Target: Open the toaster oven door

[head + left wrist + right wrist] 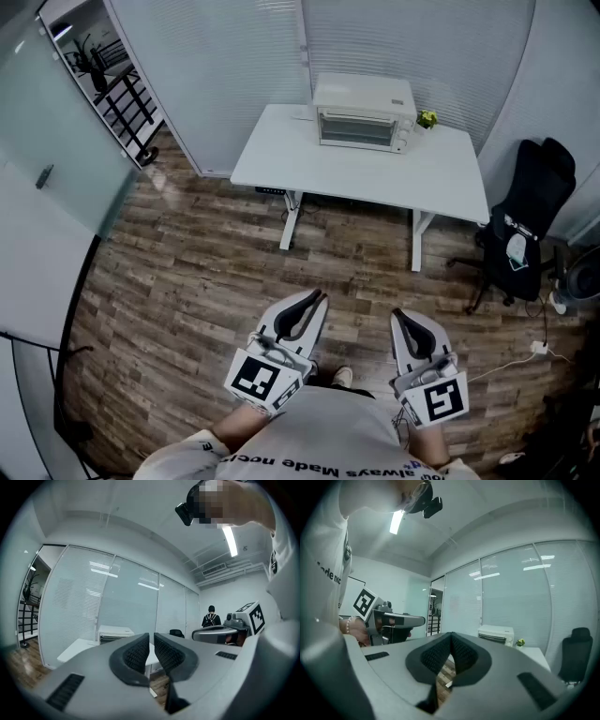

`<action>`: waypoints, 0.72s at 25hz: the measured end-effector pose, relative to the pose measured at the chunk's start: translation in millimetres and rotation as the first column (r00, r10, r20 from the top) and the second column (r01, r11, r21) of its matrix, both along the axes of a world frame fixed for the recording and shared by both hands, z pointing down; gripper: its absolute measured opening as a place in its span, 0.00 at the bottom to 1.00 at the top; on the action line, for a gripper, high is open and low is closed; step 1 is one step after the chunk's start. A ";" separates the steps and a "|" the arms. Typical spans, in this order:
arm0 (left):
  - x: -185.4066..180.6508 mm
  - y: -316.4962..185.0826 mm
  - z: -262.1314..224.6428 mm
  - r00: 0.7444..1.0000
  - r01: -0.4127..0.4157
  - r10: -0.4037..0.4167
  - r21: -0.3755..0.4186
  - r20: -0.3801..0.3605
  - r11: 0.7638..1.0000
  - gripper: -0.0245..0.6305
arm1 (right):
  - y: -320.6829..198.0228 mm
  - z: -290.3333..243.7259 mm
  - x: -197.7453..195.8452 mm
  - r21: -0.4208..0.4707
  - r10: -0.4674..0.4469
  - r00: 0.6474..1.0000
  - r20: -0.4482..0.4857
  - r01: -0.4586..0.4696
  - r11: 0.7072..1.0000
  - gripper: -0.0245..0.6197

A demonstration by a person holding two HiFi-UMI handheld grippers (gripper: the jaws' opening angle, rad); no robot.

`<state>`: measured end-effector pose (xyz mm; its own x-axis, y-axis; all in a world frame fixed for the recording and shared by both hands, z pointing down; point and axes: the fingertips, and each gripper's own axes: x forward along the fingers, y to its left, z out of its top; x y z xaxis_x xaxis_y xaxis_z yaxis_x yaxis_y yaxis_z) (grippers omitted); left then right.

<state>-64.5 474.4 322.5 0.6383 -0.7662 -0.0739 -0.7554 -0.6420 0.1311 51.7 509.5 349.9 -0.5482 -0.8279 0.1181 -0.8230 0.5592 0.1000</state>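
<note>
A white toaster oven stands at the back of a white table, its glass door closed. It also shows far off in the left gripper view, the oven, and in the right gripper view, the oven. Both grippers are held low, close to the person's body and well short of the table. My left gripper is shut with nothing in it, its pads nearly touching. My right gripper is shut and empty too, its pads meeting at the tip.
A small green plant sits right of the oven. A black office chair stands right of the table. Wood floor lies between me and the table. Glass walls with blinds close off the back. A person stands far away.
</note>
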 end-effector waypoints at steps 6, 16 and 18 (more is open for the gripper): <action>-24.2 -20.1 2.3 1.000 -0.017 0.017 -0.006 0.001 1.000 0.11 | -23.9 -2.8 -16.9 0.006 0.037 0.999 0.006 -0.037 0.999 0.05; -83.2 -46.9 7.9 1.000 -0.018 0.018 -0.004 -0.001 1.000 0.11 | -55.4 4.4 -73.4 0.005 0.045 0.999 0.007 -0.045 0.999 0.05; -88.7 -50.5 10.7 1.000 -0.020 0.020 -0.017 -0.004 1.000 0.11 | -60.5 5.5 -78.0 -0.001 0.045 0.999 0.007 -0.045 0.999 0.05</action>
